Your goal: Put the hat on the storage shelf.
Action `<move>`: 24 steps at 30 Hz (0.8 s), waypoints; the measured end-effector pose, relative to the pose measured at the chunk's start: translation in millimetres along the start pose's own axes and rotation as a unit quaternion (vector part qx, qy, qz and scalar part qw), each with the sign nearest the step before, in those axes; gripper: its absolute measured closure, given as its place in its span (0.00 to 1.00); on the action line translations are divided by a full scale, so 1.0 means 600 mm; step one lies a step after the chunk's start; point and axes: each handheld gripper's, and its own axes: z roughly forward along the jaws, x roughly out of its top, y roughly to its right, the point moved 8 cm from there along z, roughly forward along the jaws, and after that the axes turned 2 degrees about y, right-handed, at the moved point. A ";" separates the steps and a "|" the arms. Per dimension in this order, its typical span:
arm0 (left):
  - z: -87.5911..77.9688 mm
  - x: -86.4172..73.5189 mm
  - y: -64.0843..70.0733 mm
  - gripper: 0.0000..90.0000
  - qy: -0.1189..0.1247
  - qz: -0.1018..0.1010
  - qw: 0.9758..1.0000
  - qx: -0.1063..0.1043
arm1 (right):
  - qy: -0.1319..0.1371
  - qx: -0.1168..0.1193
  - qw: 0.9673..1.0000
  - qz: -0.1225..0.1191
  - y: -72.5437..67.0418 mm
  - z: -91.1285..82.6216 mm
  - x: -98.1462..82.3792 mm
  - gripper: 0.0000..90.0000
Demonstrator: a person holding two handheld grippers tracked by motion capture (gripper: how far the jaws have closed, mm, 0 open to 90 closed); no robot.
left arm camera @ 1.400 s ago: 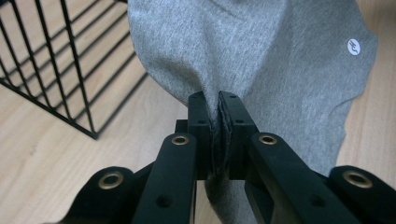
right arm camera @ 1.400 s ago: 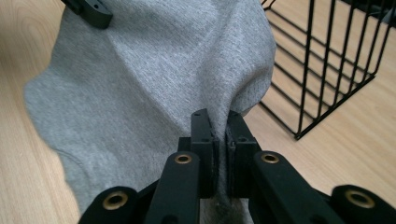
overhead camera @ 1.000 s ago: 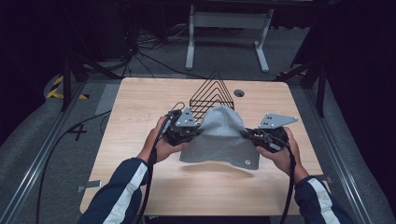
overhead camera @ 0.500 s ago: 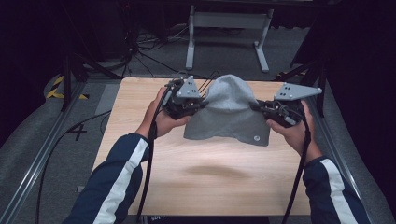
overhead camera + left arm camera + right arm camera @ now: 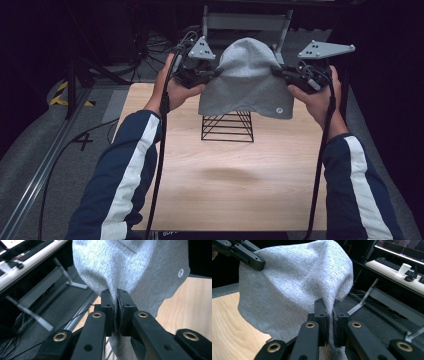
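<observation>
The grey hat (image 5: 247,82) hangs in the air above the wire rack (image 5: 227,126) near the desk's far edge, soft, light and floppy. Left gripper (image 5: 207,76) and right gripper (image 5: 280,74) each pinch its opposite side edges — likely the best holds.

Looks like a lab or test room: dark walls, grey carpet floor (image 5: 45,165) with black cables (image 5: 150,45), a pale wooden table (image 5: 225,185) on a metal frame, a white desk (image 5: 397,275) holding a black keyboard (image 5: 390,262), bright screen (image 5: 402,247) and white paper cup (image 5: 404,268).
</observation>
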 end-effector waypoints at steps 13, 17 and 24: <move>0.031 -0.003 -0.054 0.94 -0.020 -0.016 0.999 0.022 | -0.009 -0.005 1.000 0.007 0.028 0.065 0.015 0.94; 0.041 -0.012 -0.064 0.94 -0.025 -0.026 0.999 0.024 | -0.013 -0.004 1.000 0.015 0.031 0.083 0.006 0.94; 0.059 -0.025 -0.076 0.94 -0.030 -0.041 0.998 0.027 | -0.011 0.001 0.999 0.030 0.035 0.101 -0.006 0.94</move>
